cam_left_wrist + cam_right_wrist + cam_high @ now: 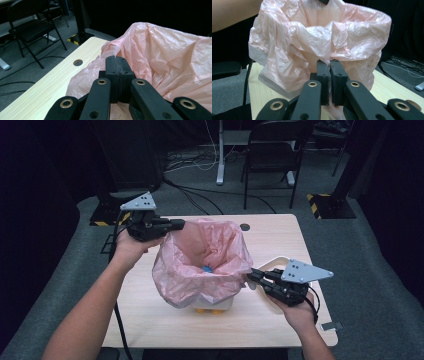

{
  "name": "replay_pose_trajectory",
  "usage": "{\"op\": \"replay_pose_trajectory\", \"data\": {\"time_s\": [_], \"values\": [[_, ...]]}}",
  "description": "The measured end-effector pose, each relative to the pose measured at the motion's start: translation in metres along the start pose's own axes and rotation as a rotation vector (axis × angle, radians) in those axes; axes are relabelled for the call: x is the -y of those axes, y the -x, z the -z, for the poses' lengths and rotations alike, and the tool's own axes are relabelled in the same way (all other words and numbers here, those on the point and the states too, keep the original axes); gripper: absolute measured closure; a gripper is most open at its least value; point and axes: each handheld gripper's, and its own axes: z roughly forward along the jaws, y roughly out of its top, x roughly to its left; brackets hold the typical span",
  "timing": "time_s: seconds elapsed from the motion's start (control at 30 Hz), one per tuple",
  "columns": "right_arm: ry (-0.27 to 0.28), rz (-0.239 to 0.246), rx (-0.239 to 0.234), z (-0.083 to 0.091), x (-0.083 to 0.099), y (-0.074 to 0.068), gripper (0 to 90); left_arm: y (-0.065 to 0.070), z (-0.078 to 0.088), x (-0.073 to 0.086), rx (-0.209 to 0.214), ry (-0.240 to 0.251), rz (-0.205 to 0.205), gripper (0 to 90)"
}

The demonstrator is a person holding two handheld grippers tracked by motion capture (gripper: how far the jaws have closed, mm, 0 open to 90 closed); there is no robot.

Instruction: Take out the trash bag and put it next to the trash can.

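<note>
At the far-left rim of the pink bag (200, 265), the left gripper (172, 225) is clenched on the thin plastic; at the near-right rim, the right gripper (251, 276) pinches a fold of the same bag. The bag lines a small white bin (220, 305) standing mid-table (150, 320), with a blue item (206, 268) inside. A white tray (272, 265) lies beside the right edge.

A folding chair (272, 155) stands on the grey carpet (370, 270) at the upper middle of the high view, with a white desk leg (220, 155) just left of it and cables (200, 162) trailing across the floor nearby. Yellow-and-black striped bases (325, 205) sit at the upper right and the upper left. A white tray (272, 265) lies on the table's (280, 235) right side, and a round hole (244, 227) shows near its far edge.
</note>
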Motion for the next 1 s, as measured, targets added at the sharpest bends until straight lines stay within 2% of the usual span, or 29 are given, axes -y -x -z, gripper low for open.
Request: {"op": "replay_pose_trajectory", "data": {"time_s": [0.5,0.77,1.0], "values": [[0.056,0.047,-0.003,0.012,-0.03,0.005,87.4,0.012,0.01,-0.014,0.082,0.071,0.01,89.3],[0.07,0.089,-0.031,0.006,-0.047,0.003,87.2,0.022,0.014,-0.02,0.127,0.098,0.008,89.2],[0.085,0.133,-0.071,-0.002,-0.072,0.001,87.3,0.031,0.016,-0.025,0.175,0.108,0.005,89.2]]}}
